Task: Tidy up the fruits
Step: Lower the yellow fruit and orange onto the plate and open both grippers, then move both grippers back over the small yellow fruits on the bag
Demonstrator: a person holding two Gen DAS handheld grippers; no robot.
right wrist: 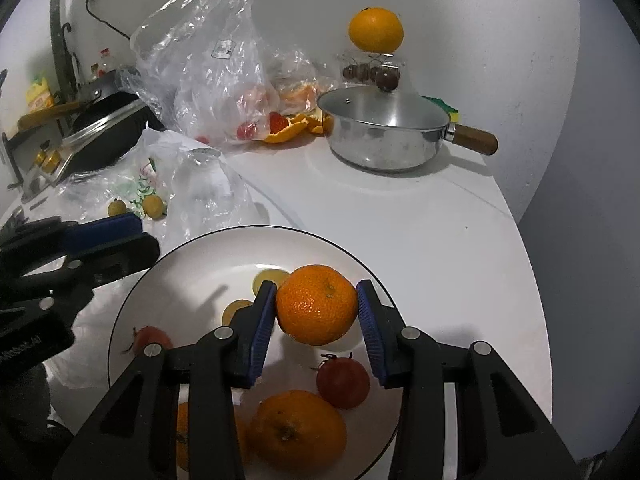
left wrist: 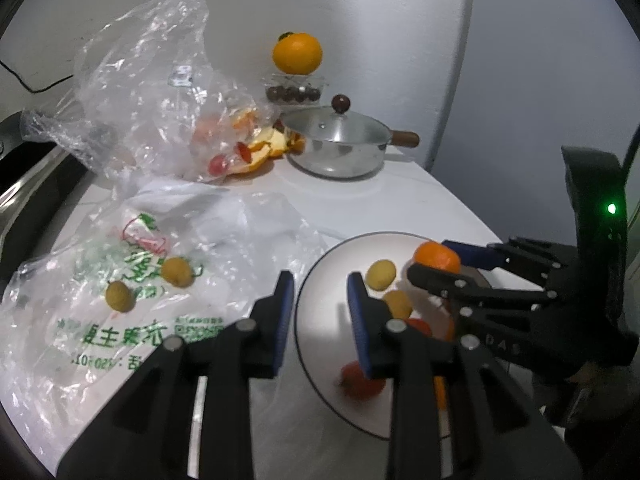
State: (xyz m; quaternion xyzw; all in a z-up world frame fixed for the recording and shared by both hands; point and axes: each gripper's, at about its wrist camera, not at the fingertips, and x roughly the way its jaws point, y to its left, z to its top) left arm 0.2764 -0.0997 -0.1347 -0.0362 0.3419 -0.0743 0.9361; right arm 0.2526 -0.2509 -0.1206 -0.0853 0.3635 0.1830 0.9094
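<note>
The small round orange mandarin was clamped between the right gripper's blue pads, hanging just above the white black-rimmed plate. The plate already carried several fruits: another mandarin, red tomatoes, small yellow ones. Two small yellow-brown fruits were left on the printed plastic bag, near the left gripper, whose jaws stood apart on nothing. Beyond, on the white counter, stood a lidded steel saucepan before a pale wall.
</note>
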